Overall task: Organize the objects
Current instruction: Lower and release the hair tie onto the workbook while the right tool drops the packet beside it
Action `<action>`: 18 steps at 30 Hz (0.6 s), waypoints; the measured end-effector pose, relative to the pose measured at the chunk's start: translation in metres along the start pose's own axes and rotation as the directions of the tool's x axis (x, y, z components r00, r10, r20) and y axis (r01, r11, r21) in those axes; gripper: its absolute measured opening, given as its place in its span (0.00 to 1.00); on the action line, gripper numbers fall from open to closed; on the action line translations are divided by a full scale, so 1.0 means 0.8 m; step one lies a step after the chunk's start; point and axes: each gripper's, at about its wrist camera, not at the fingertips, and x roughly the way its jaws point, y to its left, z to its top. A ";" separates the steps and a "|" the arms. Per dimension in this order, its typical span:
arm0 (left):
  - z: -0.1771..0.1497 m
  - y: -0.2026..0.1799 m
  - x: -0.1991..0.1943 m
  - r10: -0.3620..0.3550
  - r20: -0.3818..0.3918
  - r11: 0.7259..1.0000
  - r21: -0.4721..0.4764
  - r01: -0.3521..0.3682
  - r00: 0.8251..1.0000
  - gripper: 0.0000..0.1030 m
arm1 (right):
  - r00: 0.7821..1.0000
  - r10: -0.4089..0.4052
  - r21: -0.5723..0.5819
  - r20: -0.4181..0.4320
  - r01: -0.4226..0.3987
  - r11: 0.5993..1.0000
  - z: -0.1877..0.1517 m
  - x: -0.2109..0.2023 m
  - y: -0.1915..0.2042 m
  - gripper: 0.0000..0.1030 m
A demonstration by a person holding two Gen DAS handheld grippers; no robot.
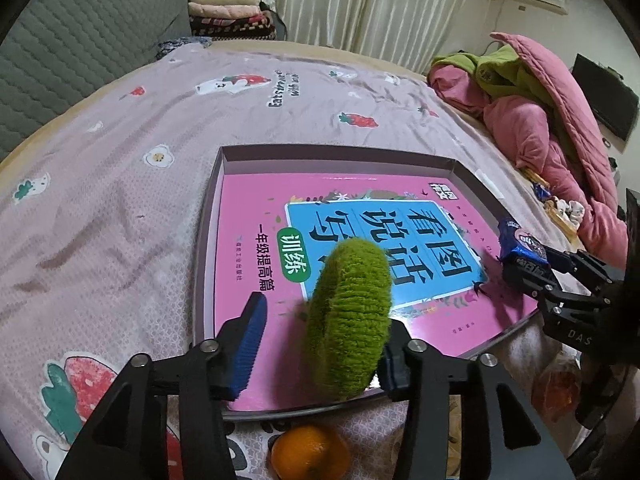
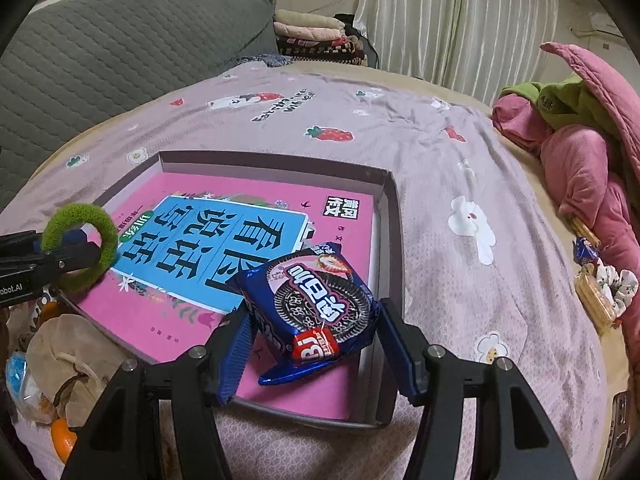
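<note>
On the bed point(image 1: 120, 184), over the lilac strawberry-print sheet: 1 shallow box point(image 2: 394, 216), open top, w/ 1 pink workbook point(image 1: 256, 216) lying flat inside, filling most of the floor.

Counts: 1 green scrunchie point(image 1: 348, 316), 1 blue cookie packet point(image 2: 316, 304), 2 tongs. Oranges: 1 point(image 1: 310, 454) on the sheet just outside the box's near edge in left view; 1 seen at lower left in right view, may be the same one – can't tell.

Left tongs point(image 1: 324, 344): pads apart, not pressing. Scrunchie stood on edge between them, leaning at the right-hand pad, clear gap to the left-hand pad; whether it hung on a finger or rested on the book – can't tell. Right view showed it looped round one finger.

Right tongs point(image 2: 316, 356): clamped on cookie packet, both pads against its sides, packet tilted, over the box's near right corner above the book.

Edges/room: box walls low. Far half of the book bare. Sheet beyond box and to its left open, flat. Pink quilt point(image 1: 560, 120) piled along bed's right side; snack bits point(image 2: 596, 292) beside it.
</note>
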 end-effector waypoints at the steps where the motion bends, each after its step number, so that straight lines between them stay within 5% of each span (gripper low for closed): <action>1: 0.000 -0.001 0.000 -0.003 0.002 1.000 0.002 0.003 1.000 0.51 | 1.000 0.000 0.001 0.001 0.000 1.000 -0.001 0.000 0.000 0.59; 18: -0.012 -0.026 0.004 -0.046 -0.011 0.998 0.052 0.047 0.999 0.59 | 1.000 -0.003 -0.035 -0.017 0.002 0.999 -0.002 -0.004 0.003 0.60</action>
